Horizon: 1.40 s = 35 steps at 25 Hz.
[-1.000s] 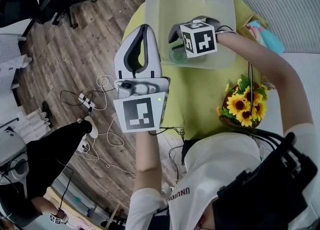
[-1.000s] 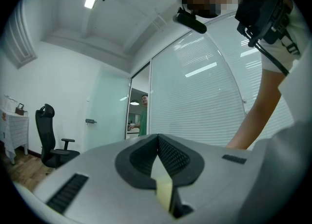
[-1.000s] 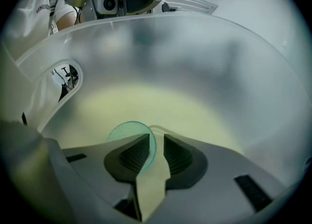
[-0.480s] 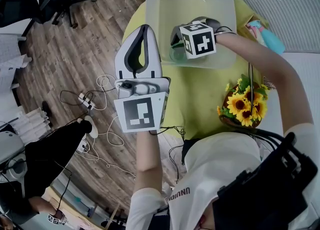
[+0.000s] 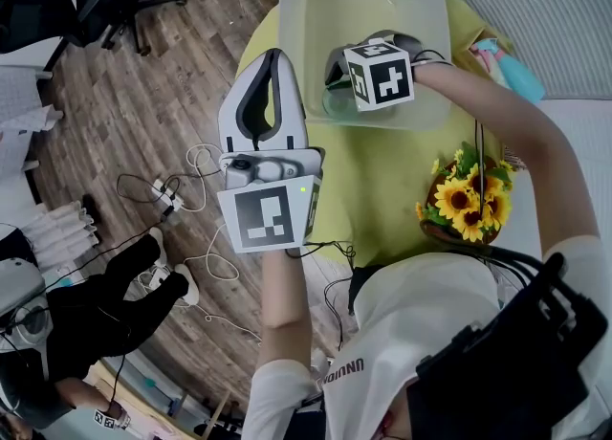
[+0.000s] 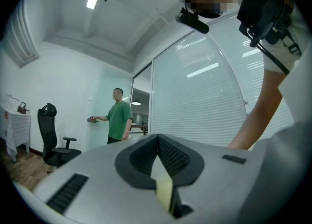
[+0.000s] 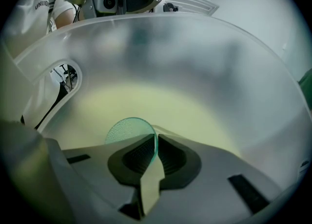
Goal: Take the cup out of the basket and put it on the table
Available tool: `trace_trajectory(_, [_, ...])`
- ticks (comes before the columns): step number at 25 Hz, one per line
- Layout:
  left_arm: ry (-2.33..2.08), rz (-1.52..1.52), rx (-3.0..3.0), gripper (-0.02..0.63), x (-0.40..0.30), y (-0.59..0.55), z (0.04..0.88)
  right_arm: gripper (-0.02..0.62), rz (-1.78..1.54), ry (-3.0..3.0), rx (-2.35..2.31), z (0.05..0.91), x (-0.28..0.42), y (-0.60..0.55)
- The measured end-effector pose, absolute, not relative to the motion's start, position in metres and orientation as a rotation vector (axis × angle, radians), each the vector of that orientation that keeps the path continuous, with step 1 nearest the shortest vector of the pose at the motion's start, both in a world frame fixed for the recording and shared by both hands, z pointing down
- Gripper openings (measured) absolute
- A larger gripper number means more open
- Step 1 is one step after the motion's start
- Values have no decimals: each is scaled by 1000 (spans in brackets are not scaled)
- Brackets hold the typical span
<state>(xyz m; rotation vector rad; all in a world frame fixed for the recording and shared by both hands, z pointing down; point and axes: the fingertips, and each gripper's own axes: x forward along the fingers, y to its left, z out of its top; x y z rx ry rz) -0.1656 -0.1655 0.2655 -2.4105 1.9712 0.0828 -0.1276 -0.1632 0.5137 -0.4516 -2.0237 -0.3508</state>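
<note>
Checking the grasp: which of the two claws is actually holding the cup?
The right claw, down in the basket, shut on the green cup at its rim; the left claw is shut on nothing.

In the head view, the pale green translucent cup [image 5: 336,106] is mostly covered by the marker cube [image 5: 380,73]. In the right gripper view, its lower wall is hidden behind the jaws of the right tongs [image 7: 155,142]. The clear plastic basket [image 5: 293,27] is cut off by the head view's upper edge.
</note>
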Motion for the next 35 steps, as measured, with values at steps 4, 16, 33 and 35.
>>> trace_trajectory(4, [1955,85,-2394,14,-166,-163,264,38,-364,-2043,-424,508,-130,-166])
trace_trajectory(16, [1930,80,-2355,14,-166,-160,252,37,-440,-2117,-318,471,-136,-186])
trace_trajectory(33, [1925,103,-2315,14,-163,-147,236,37,-580,-2183,-187,427,-141,-195])
trace_trajectory(35, [1927,107,-2309,14,-164,-143,233,37,-587,-2189,-173,420,-141,-192])
